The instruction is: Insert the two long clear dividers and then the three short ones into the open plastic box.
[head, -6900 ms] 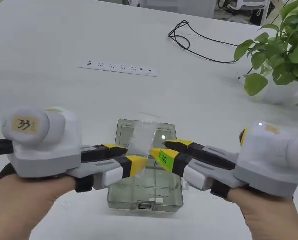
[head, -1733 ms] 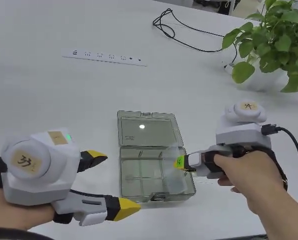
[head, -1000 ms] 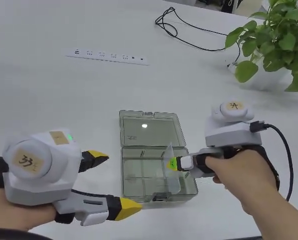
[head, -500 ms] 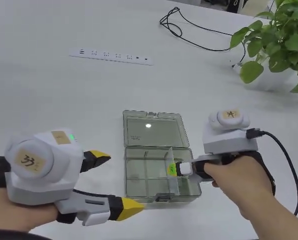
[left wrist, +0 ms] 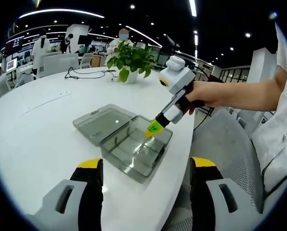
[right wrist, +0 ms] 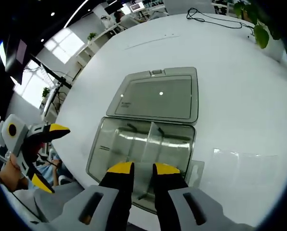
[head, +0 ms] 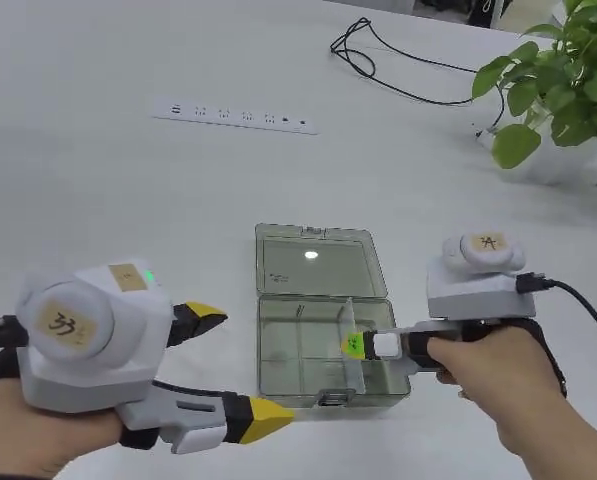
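Head view: we work at a smooth white bench (head: pixel 128 200), where the open plastic box (head: pixel 318 262), smoky and rigid, lies flat. Our left gripper (head: pixel 236 365) hovers empty, jaws spread. The jaws of our right gripper (head: pixel 363 346) pinch a clear divider (head: pixel 351 318) standing inside the box. Thin, light and slippery, it seems best held by its upper edge.

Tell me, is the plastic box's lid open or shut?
Open: the lid lies flat on the table behind the box, whose inside shows.
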Demonstrator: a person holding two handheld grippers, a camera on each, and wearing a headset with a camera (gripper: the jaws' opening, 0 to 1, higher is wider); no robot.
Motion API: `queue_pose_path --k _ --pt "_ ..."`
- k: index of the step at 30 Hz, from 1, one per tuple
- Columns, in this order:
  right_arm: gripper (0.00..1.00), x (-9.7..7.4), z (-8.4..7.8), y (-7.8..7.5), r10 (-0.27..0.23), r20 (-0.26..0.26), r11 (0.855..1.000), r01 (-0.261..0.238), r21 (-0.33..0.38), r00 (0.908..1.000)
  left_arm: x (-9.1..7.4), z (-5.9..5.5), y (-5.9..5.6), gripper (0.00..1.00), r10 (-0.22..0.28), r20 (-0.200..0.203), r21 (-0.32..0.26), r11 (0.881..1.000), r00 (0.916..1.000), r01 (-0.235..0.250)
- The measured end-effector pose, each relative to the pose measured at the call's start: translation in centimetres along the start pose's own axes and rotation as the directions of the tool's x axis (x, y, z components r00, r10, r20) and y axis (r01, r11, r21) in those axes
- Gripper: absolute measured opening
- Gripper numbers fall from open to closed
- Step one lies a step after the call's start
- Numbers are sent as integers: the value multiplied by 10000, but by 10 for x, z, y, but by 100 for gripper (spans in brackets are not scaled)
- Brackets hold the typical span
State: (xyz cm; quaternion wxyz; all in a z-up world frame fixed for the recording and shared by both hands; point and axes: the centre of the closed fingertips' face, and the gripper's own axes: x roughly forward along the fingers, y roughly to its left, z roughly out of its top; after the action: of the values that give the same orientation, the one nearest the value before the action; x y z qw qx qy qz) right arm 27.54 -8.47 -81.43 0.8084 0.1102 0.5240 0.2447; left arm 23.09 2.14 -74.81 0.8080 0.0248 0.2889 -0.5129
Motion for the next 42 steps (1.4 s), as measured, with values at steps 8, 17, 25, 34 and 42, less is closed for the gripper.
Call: queue_pose_path --k 8,17,25,34,42 --pt "23 -11 11 4 423 559 9988 -409 -262 9975 -1 4 -2 73 228 -24 -74 9997 9997 -228" --pt "30 -21 20 12 1047 826 9905 -965 -980 9911 -6 7 -5 73 639 -62 -219 9977 9979 -640" --pt "35 -34 26 19 1623 1083 9790 -1463 -1418 9808 -13 10 -7 72 1144 -118 -388 9926 9934 -1148" --pt "41 -52 23 19 2065 880 9583 -1832 -2193 9745 -16 16 -2 72 1869 99 -908 9785 9823 -1853" --pt "51 -67 25 20 2588 1014 9198 -2130 -3295 9606 -20 16 4 72 2430 126 -1151 9639 9700 -2400"
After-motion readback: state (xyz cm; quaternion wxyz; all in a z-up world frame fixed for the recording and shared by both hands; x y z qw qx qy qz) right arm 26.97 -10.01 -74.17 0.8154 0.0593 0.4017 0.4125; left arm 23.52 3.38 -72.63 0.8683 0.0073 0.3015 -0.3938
